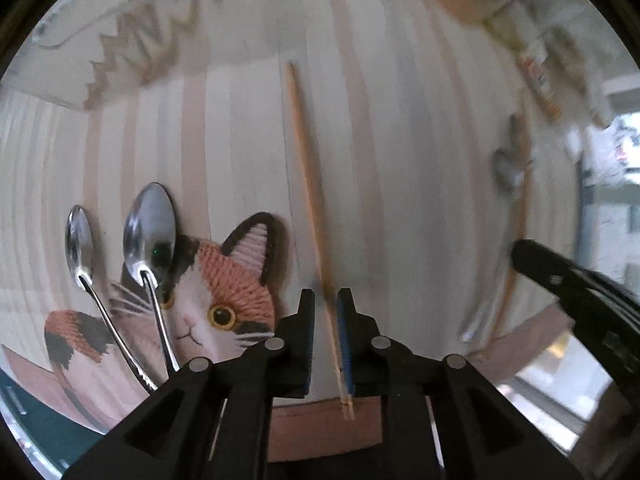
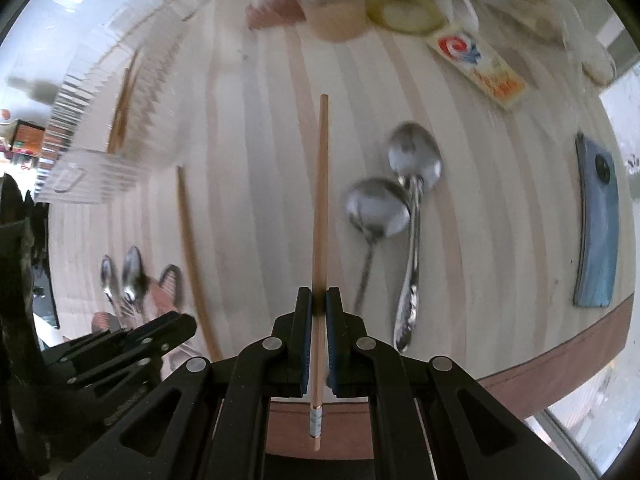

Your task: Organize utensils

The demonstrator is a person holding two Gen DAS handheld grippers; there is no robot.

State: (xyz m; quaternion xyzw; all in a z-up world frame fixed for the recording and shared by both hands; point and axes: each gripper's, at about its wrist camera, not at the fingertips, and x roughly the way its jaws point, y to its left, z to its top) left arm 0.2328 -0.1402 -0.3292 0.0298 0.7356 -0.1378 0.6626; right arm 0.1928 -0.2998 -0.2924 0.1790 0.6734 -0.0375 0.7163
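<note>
In the left wrist view a wooden chopstick (image 1: 308, 184) lies along the striped table and runs between the fingers of my left gripper (image 1: 326, 300). It sits close to the right pad with a gap on its left, so the jaws are slightly open. Two steel spoons (image 1: 150, 228) (image 1: 80, 240) rest on a cat-shaped mat (image 1: 236, 280) to the left. My right gripper (image 2: 319, 300) is shut on a second chopstick (image 2: 322, 184), which points away over the table. Two more spoons (image 2: 416, 160) (image 2: 376, 208) lie to its right.
A ribbed clear plastic container (image 2: 100, 136) holding a chopstick (image 2: 124, 100) stands at the far left. Jars (image 2: 400, 8) and a printed packet (image 2: 476, 64) crowd the back. A blue phone (image 2: 596, 224) lies at the right. The brown table edge (image 2: 560, 360) runs close below.
</note>
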